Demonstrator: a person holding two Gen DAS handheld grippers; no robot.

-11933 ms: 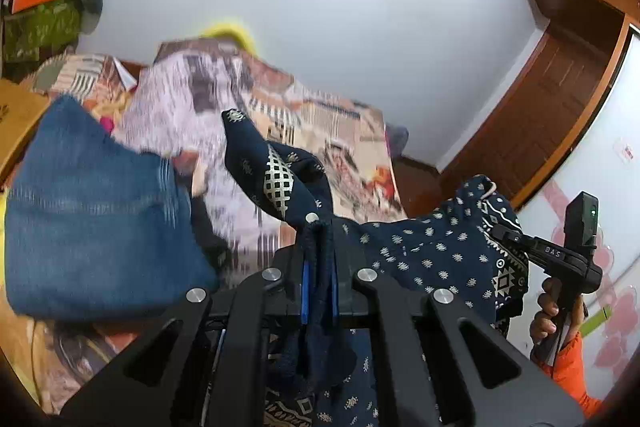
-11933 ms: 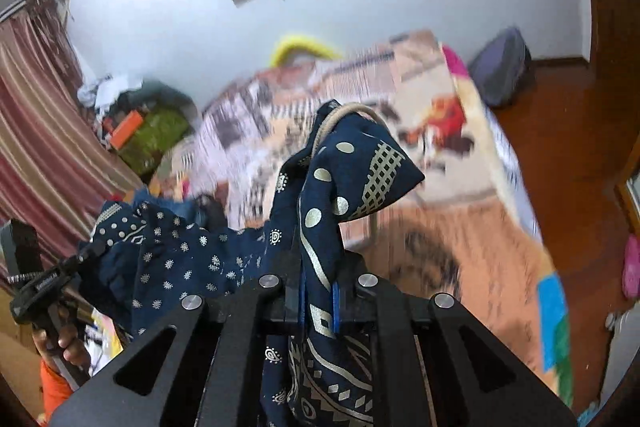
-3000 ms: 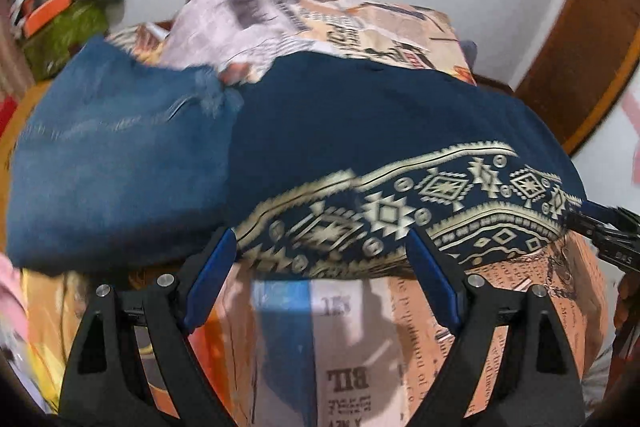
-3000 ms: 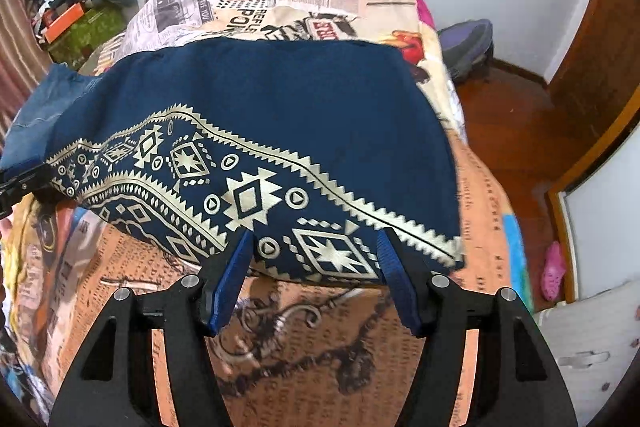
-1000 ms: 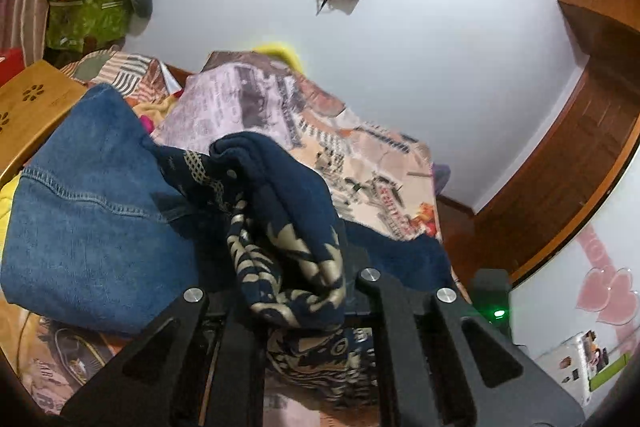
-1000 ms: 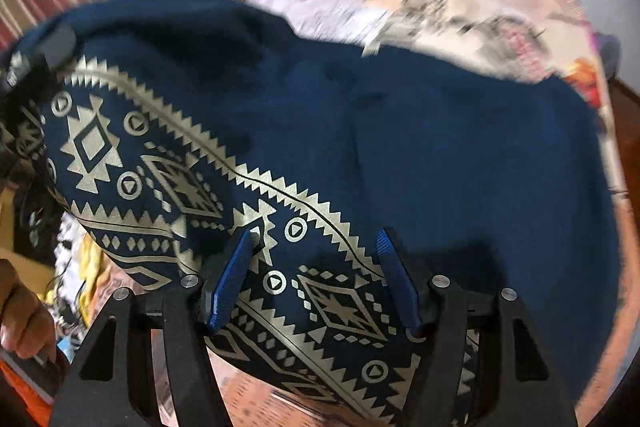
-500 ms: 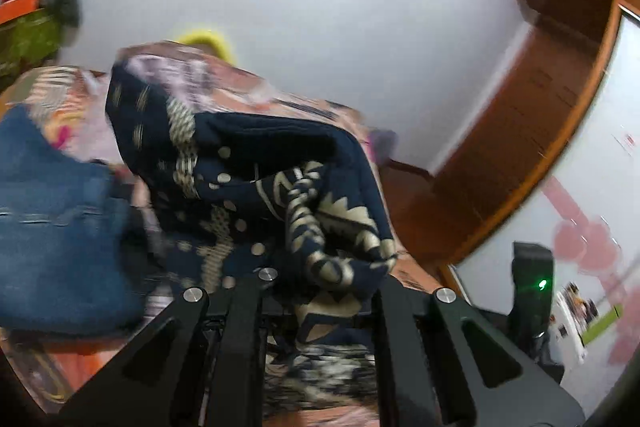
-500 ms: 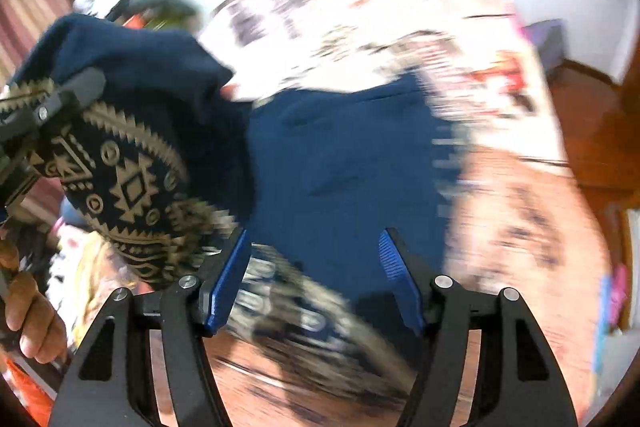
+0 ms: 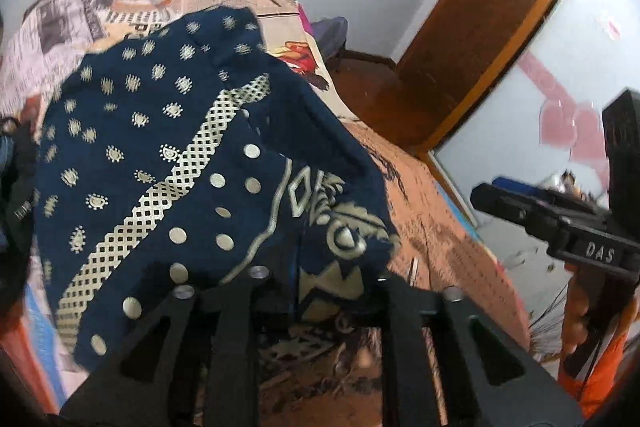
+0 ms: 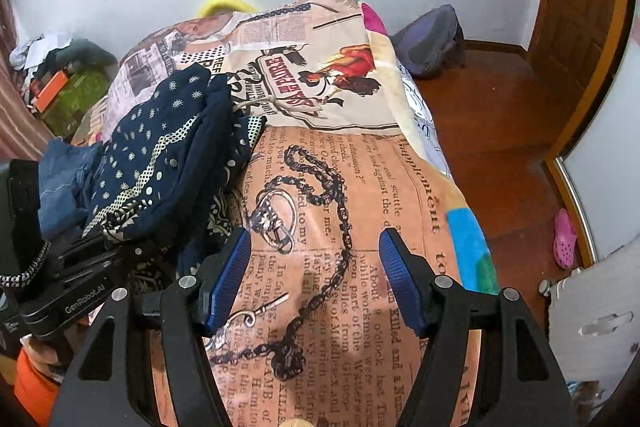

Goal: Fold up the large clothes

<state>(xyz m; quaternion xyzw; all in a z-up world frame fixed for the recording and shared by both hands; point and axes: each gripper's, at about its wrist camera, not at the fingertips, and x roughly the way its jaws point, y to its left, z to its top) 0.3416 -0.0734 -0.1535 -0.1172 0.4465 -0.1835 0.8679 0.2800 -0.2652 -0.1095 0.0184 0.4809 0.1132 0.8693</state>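
Left wrist view: my left gripper (image 9: 316, 279) is clamped on a bunched fold of the navy garment (image 9: 168, 163), which drapes up toward 11 o'clock over the bed (image 9: 432, 227). The right gripper (image 9: 560, 215) shows at 3 o'clock.

Right wrist view: my right gripper (image 10: 314, 279) is spread wide, holding nothing, above the bedspread. The garment (image 10: 168, 155) is heaped at 10 o'clock beside jeans (image 10: 64, 179).

Your navy garment (image 9: 168, 163) with gold dots, lattice band and geometric border hangs bunched, lifted off the bed, draped over the left side near folded denim
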